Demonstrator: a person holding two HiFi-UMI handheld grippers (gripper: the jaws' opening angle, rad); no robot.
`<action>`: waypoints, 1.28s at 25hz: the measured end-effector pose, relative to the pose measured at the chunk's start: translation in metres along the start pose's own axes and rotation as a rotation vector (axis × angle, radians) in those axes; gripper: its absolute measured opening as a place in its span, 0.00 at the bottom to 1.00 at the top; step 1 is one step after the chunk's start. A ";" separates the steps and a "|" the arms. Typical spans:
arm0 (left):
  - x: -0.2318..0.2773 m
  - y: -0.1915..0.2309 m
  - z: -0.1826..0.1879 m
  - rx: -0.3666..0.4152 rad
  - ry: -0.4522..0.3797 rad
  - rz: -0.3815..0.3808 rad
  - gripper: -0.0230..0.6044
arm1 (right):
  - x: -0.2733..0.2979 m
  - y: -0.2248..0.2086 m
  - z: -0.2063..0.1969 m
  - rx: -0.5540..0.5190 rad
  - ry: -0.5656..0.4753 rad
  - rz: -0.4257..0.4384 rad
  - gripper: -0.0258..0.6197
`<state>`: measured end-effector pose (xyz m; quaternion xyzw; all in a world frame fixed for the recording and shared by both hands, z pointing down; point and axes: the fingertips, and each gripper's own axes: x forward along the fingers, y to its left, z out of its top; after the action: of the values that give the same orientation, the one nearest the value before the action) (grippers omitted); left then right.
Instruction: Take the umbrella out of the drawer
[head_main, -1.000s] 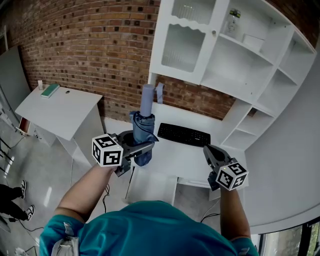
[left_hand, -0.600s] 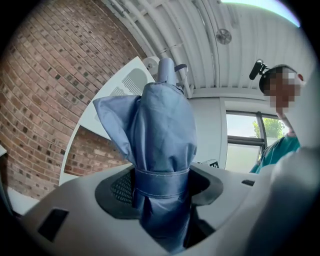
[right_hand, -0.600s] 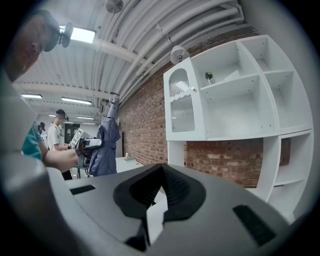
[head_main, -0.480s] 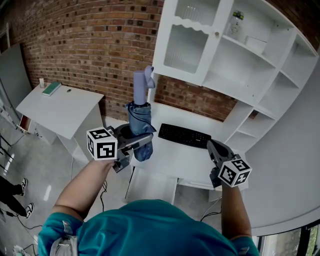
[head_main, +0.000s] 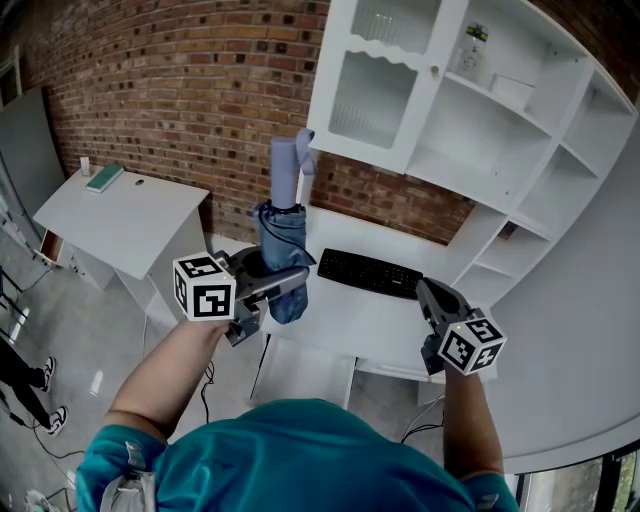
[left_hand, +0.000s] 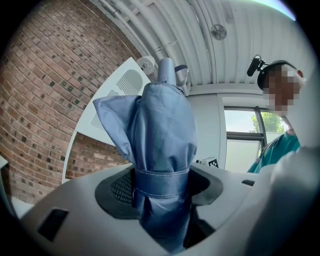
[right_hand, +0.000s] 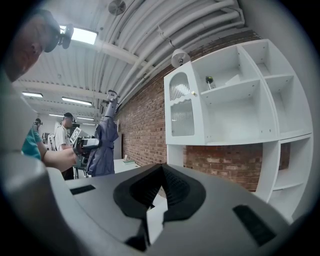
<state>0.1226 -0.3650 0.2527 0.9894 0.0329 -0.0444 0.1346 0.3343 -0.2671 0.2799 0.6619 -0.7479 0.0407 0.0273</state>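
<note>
Gripping the folded blue fabric umbrella at its strapped waist with the left tool — clenched on the cloth from both sides. Holding it upright in the air, lavender handle uppermost, above the left end of the white bench and touching nothing but the tool. Judging the main step as done: carrying the umbrella well clear of any drawer, with at most a set-down left to do. Showing, below the bench edge, a flat white panel — probably the drawer, though not telling whether open or pushed in. Hovering the right tool at the right of the bench, clenched on nothing, well apart from the umbrella.

Leaving a black computer keyboard untouched on the bench, between the two tools. Facing a white shelf unit with a glass-fronted cabinet door, set against a red brick wall. Flanking the bench at the left with a slanted white table bearing a green book. Finding nothing between the umbrella and the bare bench beside the keyboard; judging the cabinet's lower corner, appearing near the handle in the head view, as the one thing calling for care in any further lift.
</note>
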 end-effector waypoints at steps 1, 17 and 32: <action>0.000 -0.001 0.000 -0.001 0.000 -0.002 0.45 | 0.000 0.000 0.000 0.000 0.000 0.000 0.07; -0.001 -0.006 0.003 -0.007 -0.001 -0.004 0.45 | -0.007 0.010 0.010 -0.063 -0.013 0.013 0.07; -0.003 -0.009 0.004 -0.007 0.004 -0.002 0.45 | -0.006 0.013 0.011 -0.077 -0.001 0.015 0.07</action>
<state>0.1191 -0.3576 0.2465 0.9890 0.0342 -0.0426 0.1377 0.3226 -0.2604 0.2676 0.6549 -0.7538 0.0119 0.0522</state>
